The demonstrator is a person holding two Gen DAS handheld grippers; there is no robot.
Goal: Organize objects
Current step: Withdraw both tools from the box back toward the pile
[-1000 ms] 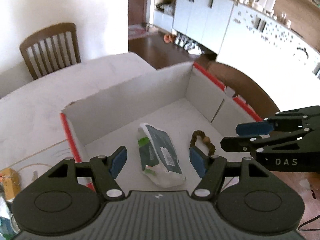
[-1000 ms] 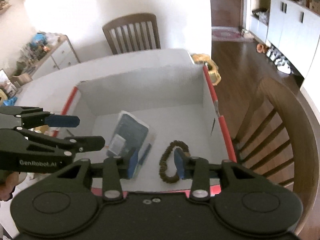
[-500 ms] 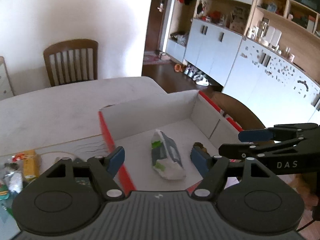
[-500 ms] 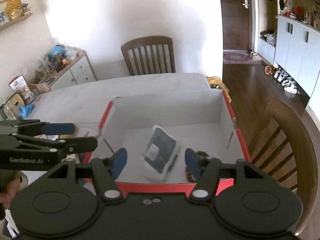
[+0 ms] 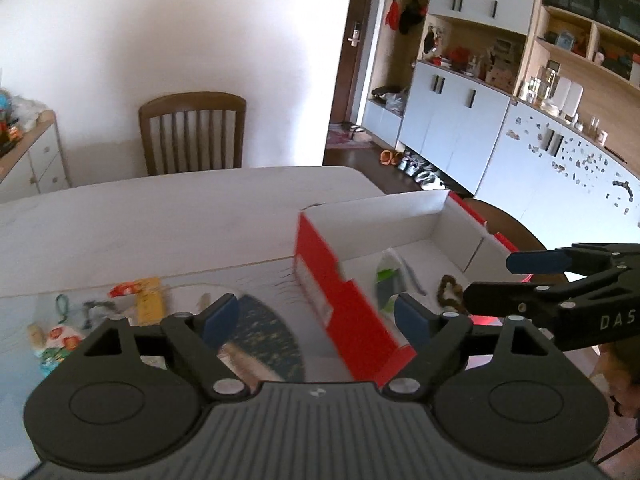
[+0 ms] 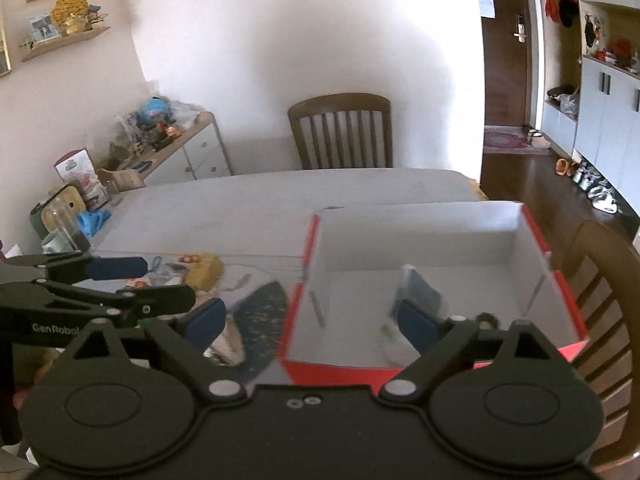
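Note:
A red box with a white inside (image 5: 320, 276) (image 6: 440, 240) stands on the white table. In it lie a dark blue and white packet (image 5: 390, 276) (image 6: 420, 292) and a brown bead bracelet (image 5: 450, 290) (image 6: 486, 318). My left gripper (image 5: 318, 320) is open and empty, raised over the box's left front wall. My right gripper (image 6: 310, 322) is open and empty, raised near the box's front left corner; it also shows in the left wrist view (image 5: 520, 280). A dark oval fan-like object (image 5: 264, 336) (image 6: 256, 316) lies left of the box.
Small items lie on the table at the left: a yellow packet (image 5: 150, 304) (image 6: 204, 270), snack wrappers (image 5: 56, 344), a green loop (image 5: 62, 304). Wooden chairs stand at the far side (image 5: 192, 132) and right (image 6: 608, 280). A sideboard (image 6: 176, 152) holds clutter.
Both grippers have lifted and pulled back to the left, away from the box's inside. The right gripper has opened wider. The packet and bracelet stay in the box.

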